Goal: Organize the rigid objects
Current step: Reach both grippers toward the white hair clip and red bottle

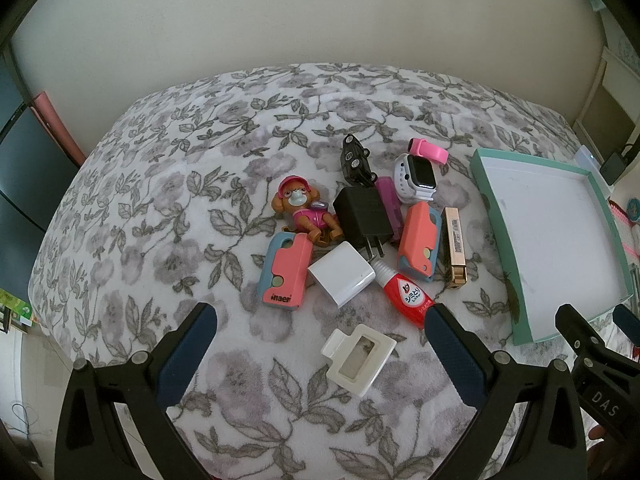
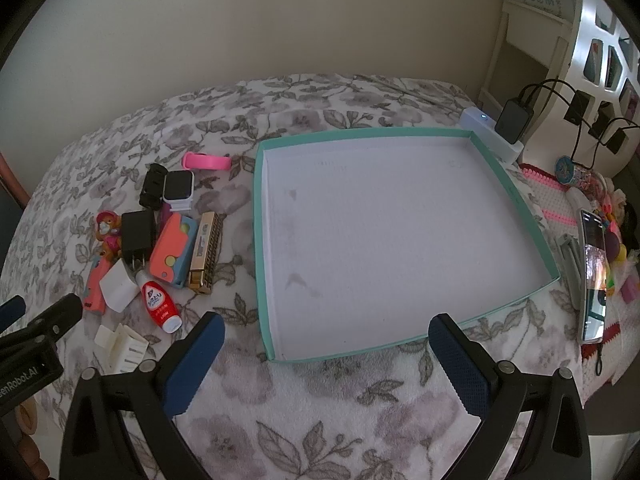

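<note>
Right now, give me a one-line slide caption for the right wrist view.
Open right gripper above an empty teal tray on a floral blanket; small objects clustered to its left.

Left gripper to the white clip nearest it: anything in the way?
Nothing visible. The left gripper hangs open over the floral blanket, and the white clip lies alone between its fingers' line, apart from the red bottle and white charger beyond it.

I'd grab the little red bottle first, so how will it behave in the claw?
The red bottle looks round-bodied and glossy, so it may slip or twist between flat pads. Lying on its side on the soft floral blanket, it would probably roll if nudged. It is small, likely light, and leans against the white charger.
</note>
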{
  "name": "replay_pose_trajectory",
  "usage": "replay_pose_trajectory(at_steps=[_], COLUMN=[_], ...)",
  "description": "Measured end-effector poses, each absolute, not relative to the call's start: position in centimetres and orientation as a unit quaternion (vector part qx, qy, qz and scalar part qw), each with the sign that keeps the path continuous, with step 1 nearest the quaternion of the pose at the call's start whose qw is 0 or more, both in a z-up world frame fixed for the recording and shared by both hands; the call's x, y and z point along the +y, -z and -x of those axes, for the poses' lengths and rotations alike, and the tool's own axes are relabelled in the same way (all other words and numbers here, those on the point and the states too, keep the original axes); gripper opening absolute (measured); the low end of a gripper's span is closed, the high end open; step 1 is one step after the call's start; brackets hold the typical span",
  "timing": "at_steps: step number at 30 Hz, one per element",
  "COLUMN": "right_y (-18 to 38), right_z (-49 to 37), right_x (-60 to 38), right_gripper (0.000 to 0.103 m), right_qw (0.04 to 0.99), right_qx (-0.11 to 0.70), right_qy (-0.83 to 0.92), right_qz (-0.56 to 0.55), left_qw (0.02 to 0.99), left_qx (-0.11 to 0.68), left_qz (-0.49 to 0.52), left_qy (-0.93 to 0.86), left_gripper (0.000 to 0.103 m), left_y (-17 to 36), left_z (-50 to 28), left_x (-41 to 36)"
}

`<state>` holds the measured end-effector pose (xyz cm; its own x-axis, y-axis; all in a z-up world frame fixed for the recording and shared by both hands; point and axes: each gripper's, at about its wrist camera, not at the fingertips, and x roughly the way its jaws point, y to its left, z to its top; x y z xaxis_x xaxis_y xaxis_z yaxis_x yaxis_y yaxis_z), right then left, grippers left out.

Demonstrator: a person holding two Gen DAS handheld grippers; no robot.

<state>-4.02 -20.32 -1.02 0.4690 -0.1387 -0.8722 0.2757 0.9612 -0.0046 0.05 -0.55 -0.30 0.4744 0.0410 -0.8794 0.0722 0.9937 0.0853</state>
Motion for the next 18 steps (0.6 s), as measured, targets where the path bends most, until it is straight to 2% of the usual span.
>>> replay_pose_trajectory(at_steps=[11, 18], right_y=[1.0, -0.3], right_z=[4.2, 2.5], right_x=[-20.4, -18.9], right_gripper=[0.103, 0.103], right_qw=[0.851, 0.851], right_qx=[0.507, 0.513], right_qy=[0.116, 0.081], right_qz=[-0.070, -0.074], left_qw=[0.849, 0.835], left_qx=[0.524, 0.538], left_qz=[-0.057, -0.108], left_qy=[0.022, 0.033], left_gripper=[0.103, 0.103], left_y=[0.5, 1.7], left_z=[-0.3, -0.7], left_x=[-0.2, -0.1])
